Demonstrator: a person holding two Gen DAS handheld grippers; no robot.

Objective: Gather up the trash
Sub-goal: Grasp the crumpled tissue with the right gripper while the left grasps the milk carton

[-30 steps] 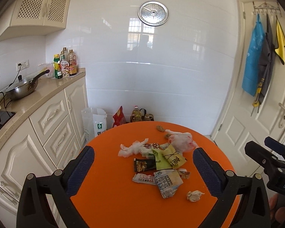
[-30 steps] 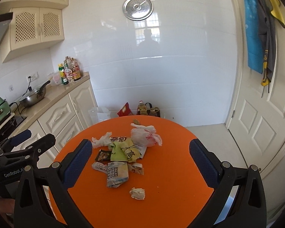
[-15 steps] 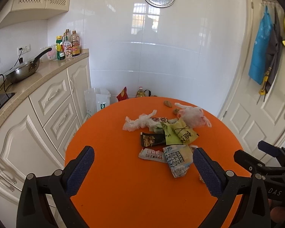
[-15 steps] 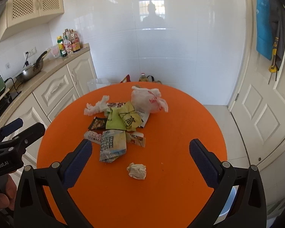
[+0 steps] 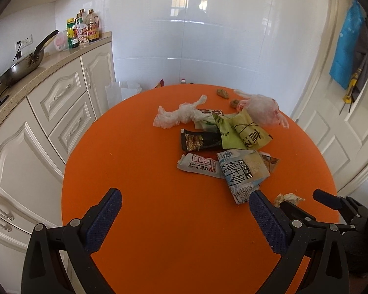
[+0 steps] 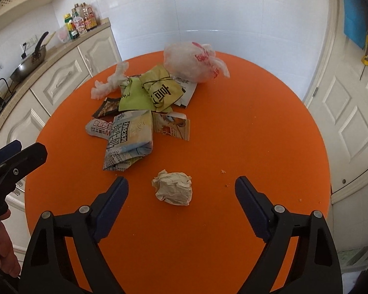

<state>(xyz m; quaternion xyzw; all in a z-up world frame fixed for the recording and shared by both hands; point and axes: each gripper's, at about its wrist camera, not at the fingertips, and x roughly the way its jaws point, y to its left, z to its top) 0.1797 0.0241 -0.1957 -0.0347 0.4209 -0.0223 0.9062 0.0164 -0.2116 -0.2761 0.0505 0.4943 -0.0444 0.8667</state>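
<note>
A heap of trash lies on the round orange table [image 5: 147, 220]: a pale milk carton [image 6: 130, 137], green snack packets [image 6: 157, 90], a white knotted plastic bag [image 6: 191, 61] and a crumpled tissue [image 5: 181, 115]. A crumpled paper ball [image 6: 174, 187] lies apart, nearer the front, between the fingers of my right gripper [image 6: 181, 183]. Its jaws are closing and do not touch the ball. My left gripper [image 5: 185, 196] hovers open over bare table left of the carton [image 5: 243, 174], nothing between its fingers. The right gripper's fingers [image 5: 326, 197] show beside the paper ball [image 5: 288, 197].
White kitchen cabinets [image 5: 49, 112] with a wok [image 5: 24, 63] and bottles [image 5: 83, 31] stand left of the table. A white door [image 6: 350, 112] is at the right. A white bin [image 5: 122, 90] stands on the floor behind the table. A hand [image 6: 2, 250] holds the left gripper.
Both grippers have come down and tipped towards the table, so the trash looms larger. The right gripper now straddles the paper ball and its jaws have narrowed.
</note>
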